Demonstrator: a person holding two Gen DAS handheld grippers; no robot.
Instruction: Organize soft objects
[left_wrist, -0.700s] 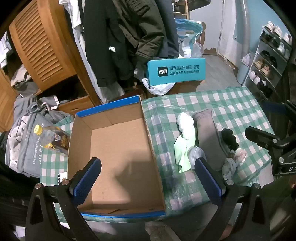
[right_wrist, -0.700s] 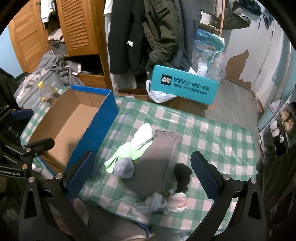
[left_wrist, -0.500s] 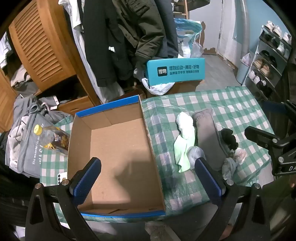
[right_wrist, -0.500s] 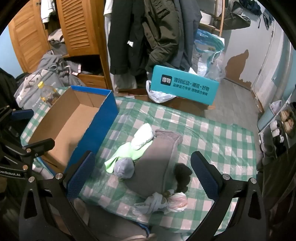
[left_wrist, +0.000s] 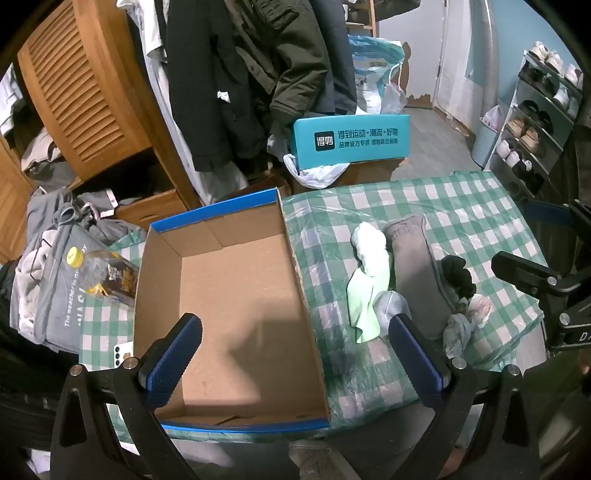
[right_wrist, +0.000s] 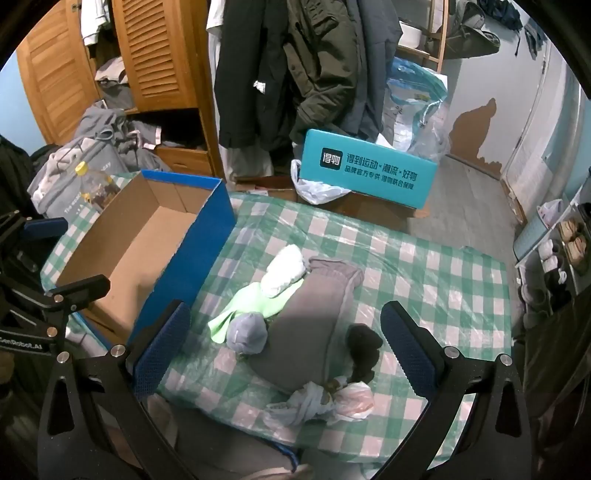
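Left gripper (left_wrist: 293, 345): spread wide and holding nothing, hanging over the near half of the box.
Right gripper (right_wrist: 286, 341): also spread wide, nothing between its pads, poised above the pile of soft things.
Box (left_wrist: 236, 295): open cardboard with blue rim, bare inside, standing on the left half of the table; in the right wrist view it sits at 9 o'clock (right_wrist: 147, 236).
Table (right_wrist: 424, 266): covered in green-and-white check cloth under clear plastic.
Grey cloth (right_wrist: 317, 317): the largest piece, lying lengthways in the middle of the pile, just right of the box.
White roll (right_wrist: 284, 271): at the pile's 11 o'clock, touching the grey cloth's far end and resting on the green cloth.
Green cloth (right_wrist: 247, 310): flat, along the grey cloth's left edge.
Blue-grey ball (right_wrist: 246, 332): on the near end of the green cloth, against the grey cloth.
Black sock (right_wrist: 364, 349): bunched on the grey cloth's near right side, at 4 o'clock.
Pale bundle (right_wrist: 321, 402): whitish and pinkish pieces at 6 o'clock, near the table's front edge.
Bottle (left_wrist: 107, 277): yellow cap, lying left of the box, at 9 o'clock.
Teal carton (right_wrist: 365, 173): beyond the table, at 12 o'clock.
Coats (right_wrist: 295, 66): dark, hanging behind the teal carton.
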